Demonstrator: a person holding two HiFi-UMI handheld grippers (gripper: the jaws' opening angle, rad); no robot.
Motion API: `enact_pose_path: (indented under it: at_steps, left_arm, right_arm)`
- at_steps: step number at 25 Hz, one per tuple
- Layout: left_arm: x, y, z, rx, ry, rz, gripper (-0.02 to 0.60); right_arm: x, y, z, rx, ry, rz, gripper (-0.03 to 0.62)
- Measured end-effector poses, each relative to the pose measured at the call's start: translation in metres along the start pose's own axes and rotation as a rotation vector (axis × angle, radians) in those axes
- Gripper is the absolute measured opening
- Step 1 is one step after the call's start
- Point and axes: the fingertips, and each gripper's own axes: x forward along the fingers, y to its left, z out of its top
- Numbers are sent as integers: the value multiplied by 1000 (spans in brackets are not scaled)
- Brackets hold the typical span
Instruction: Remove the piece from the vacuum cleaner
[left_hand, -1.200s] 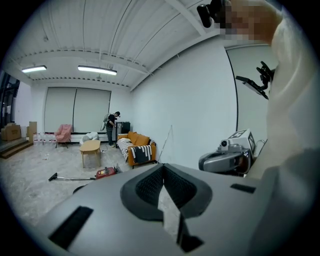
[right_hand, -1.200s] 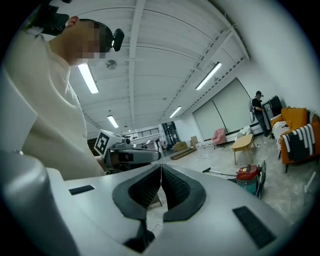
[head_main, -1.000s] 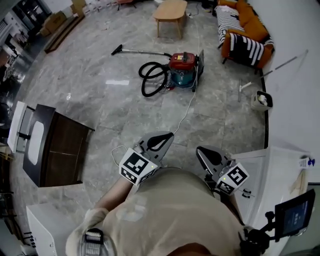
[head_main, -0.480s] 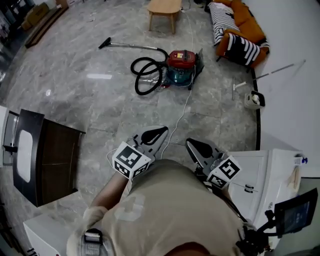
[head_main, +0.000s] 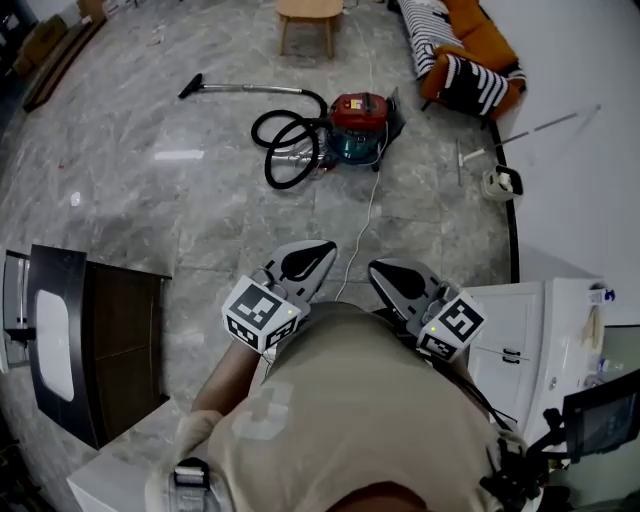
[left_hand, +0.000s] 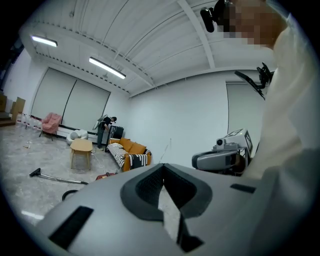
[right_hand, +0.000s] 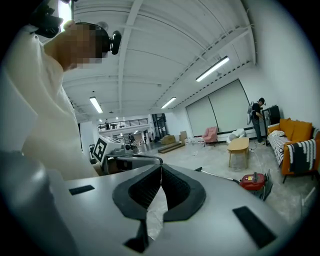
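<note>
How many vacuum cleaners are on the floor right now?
1. The red canister vacuum cleaner sits on the grey floor ahead, on the near side of the wooden table and left of the orange sofa. More may lie outside the views.

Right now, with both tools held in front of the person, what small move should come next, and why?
Probably a step forward toward the red vacuum cleaner. It sits on the floor well ahead, hose coiled beside it, beyond either tool's reach. The left tool and right tool are both shut and empty, so they must get closer first.
</note>
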Motion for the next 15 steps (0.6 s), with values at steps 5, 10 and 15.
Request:
enact_pose_path:
  at_steps: [5, 10, 15]
  left_arm:
    - [-20, 22, -2, -14, -16, 16, 5]
    - [-30, 40, -8, -48, -17, 52, 5]
    - [-29, 46, -14, -72, -11, 65, 5]
  right_arm:
    - [29, 14, 0, -60, 70, 36, 3]
    - [39, 15, -2, -52, 96, 31, 2]
    - [42, 14, -6, -54, 120, 34, 3]
